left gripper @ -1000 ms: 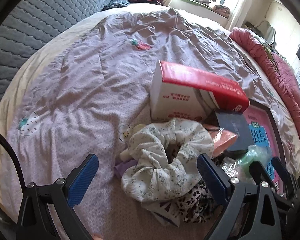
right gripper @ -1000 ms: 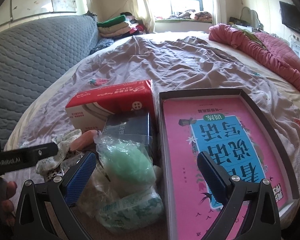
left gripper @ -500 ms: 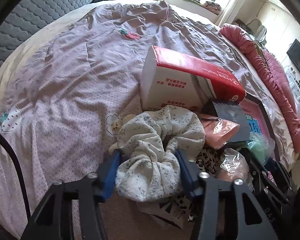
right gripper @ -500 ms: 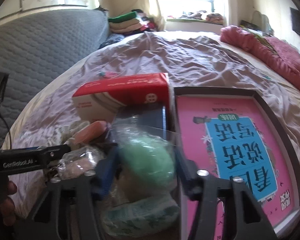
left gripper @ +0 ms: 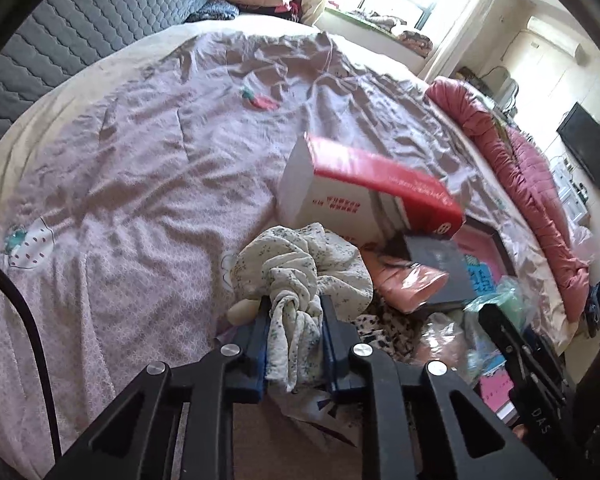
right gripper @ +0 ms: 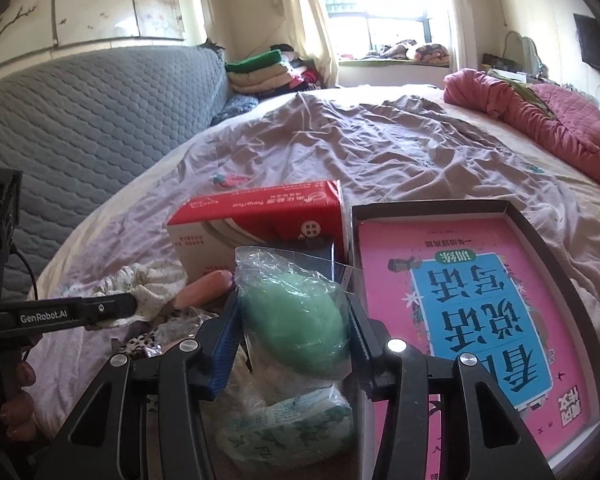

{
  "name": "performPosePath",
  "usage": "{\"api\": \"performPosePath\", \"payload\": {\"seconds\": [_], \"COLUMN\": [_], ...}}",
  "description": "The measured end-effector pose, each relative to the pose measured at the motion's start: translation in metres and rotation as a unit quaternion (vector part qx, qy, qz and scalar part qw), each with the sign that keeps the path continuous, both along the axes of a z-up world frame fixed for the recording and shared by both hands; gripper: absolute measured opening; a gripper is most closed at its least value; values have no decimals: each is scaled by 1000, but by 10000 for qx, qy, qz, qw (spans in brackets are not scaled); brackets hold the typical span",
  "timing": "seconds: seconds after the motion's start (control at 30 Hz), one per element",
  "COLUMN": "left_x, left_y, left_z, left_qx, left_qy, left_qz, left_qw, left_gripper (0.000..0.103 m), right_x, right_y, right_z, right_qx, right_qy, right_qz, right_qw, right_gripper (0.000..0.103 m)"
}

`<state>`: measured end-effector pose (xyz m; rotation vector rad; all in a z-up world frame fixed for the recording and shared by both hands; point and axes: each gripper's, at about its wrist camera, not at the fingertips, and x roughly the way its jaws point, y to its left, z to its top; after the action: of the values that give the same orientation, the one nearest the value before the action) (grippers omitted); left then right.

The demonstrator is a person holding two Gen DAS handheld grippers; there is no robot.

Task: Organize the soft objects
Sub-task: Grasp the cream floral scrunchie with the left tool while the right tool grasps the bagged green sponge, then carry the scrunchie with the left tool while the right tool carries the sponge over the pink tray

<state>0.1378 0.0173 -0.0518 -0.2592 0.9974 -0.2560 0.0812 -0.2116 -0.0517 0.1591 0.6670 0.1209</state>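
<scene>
A sunlit window (right gripper: 384,28) brightens the bed (right gripper: 380,148) beside a grey quilted headboard (right gripper: 92,120).

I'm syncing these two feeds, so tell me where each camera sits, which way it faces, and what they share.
Left wrist: sits behind the left tongs, looking up the bed; the tongs are shut on the floral scrunchie.
Right wrist: sits behind the right tongs, facing the window; they are shut on the bagged green sponge; the person's left hand shows.
Shared: the red tissue box, the pink book.
</scene>
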Motion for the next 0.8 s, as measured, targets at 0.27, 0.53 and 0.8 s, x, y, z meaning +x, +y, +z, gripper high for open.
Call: {"api": "performPosePath", "payload": {"seconds": [0.27, 0.53, 0.8], "left_x": [-13, -31, -49], "left_y": [-4, -38, -75], "left_z": [29, 48, 62], "left_qx": [31, 116, 186], "left_qy": [-441, -682, -884], "left_qz": [-48, -380, -733], "left_qw": [9990, 9969, 9932], "left_gripper": [21, 21, 21], "right_x": [-8, -21, -39], "right_y": [3, -9, -29], "right_z": [9, 21, 36], "right_qx": [37, 150, 184], "right_qy": [-134, -235, -390], "right_qz": [74, -41, -216], "right_qw": [9999, 9996, 9988], "right_gripper": [50, 50, 50]}}
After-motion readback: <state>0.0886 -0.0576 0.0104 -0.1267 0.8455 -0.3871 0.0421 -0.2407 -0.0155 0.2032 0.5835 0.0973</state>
